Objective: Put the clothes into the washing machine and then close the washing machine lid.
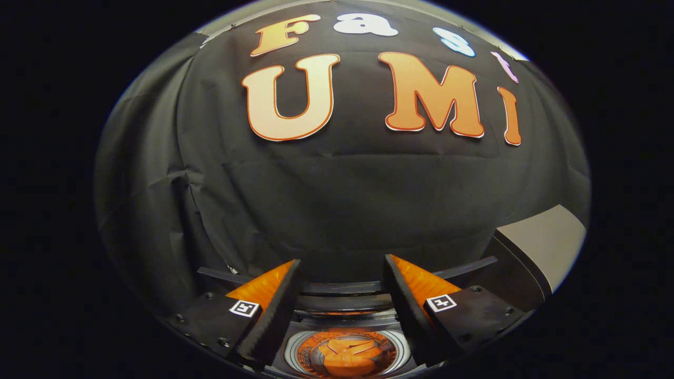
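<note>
While we look along the gripper (341,276), its fingers (274,310) stand spread apart with nothing between them. Each finger mount carries a small square black-and-white marker (245,308), which is not writing we can read. Below the gap between the fingers sits the washing machine (342,353), its round tub open, showing an orange agitator (345,357) inside a silvery ring. A grey panel (547,239) rises beyond the right finger.
</note>
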The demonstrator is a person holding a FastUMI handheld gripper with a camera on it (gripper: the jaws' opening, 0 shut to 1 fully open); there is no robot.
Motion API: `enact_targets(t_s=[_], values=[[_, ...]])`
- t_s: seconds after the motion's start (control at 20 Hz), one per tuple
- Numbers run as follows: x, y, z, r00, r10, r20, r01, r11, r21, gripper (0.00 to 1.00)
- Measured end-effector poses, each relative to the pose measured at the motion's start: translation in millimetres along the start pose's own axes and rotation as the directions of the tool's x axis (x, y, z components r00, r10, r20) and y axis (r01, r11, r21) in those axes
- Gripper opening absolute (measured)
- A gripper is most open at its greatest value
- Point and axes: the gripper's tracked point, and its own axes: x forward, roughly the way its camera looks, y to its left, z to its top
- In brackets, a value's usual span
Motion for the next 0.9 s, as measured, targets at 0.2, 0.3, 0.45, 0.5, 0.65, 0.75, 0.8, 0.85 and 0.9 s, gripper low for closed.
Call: enact_targets(t_s=[0.2, 0.3, 0.45, 0.5, 0.65, 0.75, 0.8, 0.85, 0.9], values=[[-24.3, 1.0, -14.6, 1.000, 0.001, 0.020, 0.000, 1.000, -0.018, 0.99], [-31.3, 1.4, -20.7, 0.999, 0.010, 0.048, -0.010, 1.000, -0.004, 0.99], [-42.4, 0.9, -28.6, 0.998, 0.012, 0.066, -0.011, 1.000, -0.015, 0.98], [-45.1, 1.9, -32.7, 0.998, 0.012, 0.069, -0.010, 1.000, -0.017, 0.98], [-54.1, 2.5, -42.0, 0.997, 0.013, 0.077, -0.012, 1.000, -0.015, 0.99], [-58.3, 0.8, -46.0, 0.996, 0.010, 0.092, -0.008, 1.000, -0.021, 0.99], [-62.0, 1.7, -50.5, 0.996, 0.017, 0.088, -0.015, 1.000, -0.026, 0.99], [-63.8, 1.9, -54.0, 0.996, 0.021, 0.088, -0.019, 0.999, -0.027, 0.99], [-66.5, 1.7, -58.1, 0.996, 0.025, 0.084, -0.023, 0.999, -0.027, 0.98]])
